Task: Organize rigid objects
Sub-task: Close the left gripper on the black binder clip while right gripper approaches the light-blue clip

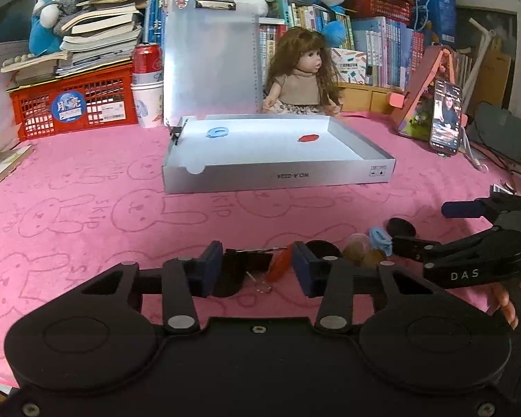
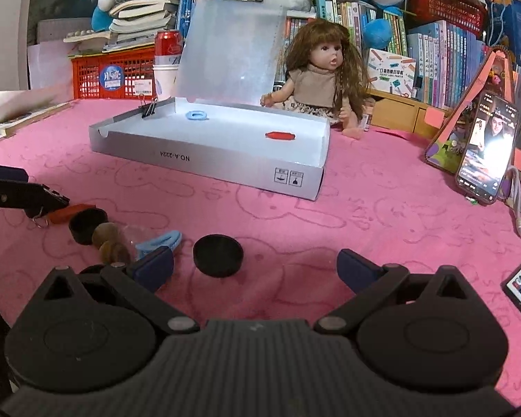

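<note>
We judged the step in hand to be a pick-up for the open white box (image 1: 278,177) at the middle of the pink desk (image 1: 87,180). The left gripper (image 1: 257,267) was low over the near pile, its jaws partly drawn in around a black binder clip (image 1: 236,260) and a red clip (image 1: 279,264); whether the pads pressed on either we could not tell. The right gripper (image 2: 255,267) stood wide apart and empty, a black round cap (image 2: 218,255) lying on the cloth just ahead between its fingers.

Next, in our view, the left needed a firm bite before lifting toward the box, and the right needed to come down squarely over the cap.

Counted in the box: one blue clip (image 1: 218,132), one red clip (image 1: 309,138), one binder clip (image 1: 176,133) on its left wall. Outside it: two black caps, two brown discs (image 2: 109,241), one blue clip (image 2: 159,241), one red clip, one binder clip.
</note>
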Demonstrator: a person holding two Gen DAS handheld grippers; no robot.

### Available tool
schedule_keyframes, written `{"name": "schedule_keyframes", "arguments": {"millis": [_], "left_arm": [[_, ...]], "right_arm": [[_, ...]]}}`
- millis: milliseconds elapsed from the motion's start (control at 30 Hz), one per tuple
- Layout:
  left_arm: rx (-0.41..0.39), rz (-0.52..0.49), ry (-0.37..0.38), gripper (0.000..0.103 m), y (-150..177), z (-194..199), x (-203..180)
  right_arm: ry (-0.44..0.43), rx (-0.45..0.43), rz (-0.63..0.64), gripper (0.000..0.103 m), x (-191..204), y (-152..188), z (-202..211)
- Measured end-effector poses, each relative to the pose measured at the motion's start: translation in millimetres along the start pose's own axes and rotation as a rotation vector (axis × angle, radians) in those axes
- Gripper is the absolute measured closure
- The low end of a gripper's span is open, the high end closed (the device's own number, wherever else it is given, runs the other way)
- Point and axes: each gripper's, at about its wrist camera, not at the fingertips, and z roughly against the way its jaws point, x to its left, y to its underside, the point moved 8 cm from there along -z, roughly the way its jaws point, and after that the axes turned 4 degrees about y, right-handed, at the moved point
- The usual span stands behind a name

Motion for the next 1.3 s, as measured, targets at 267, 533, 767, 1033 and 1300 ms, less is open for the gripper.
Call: {"name": "schedule_keyframes", "arguments": {"millis": [267, 533, 767, 1033, 1300], "left_arm": [[0.000, 0.003, -0.058, 0.085, 3, -13, 3], [0.034, 0.024, -0.043, 0.086, 6, -21, 12], [0.026, -0.004, -0.060, 0.084, 5, -29, 4], [-0.019, -0.022, -0.024, 0.095, -11, -24, -4], [-0.022, -0.031, -0.027, 0.089, -9, -27, -6]], "right_arm": [[-0.040, 0.032, -0.065, 0.000, -5, 4, -6], [-0.055, 0.056, -0.061, 0.000, -5, 3, -9], [-0.056, 0.066, -0.061, 0.000, -5, 2, -9], [-0.082, 0.042, -0.054, 0.018, 1, -5, -7], [-0.107, -0.003, 0.001, 0.051, 15, -5, 1]]}}
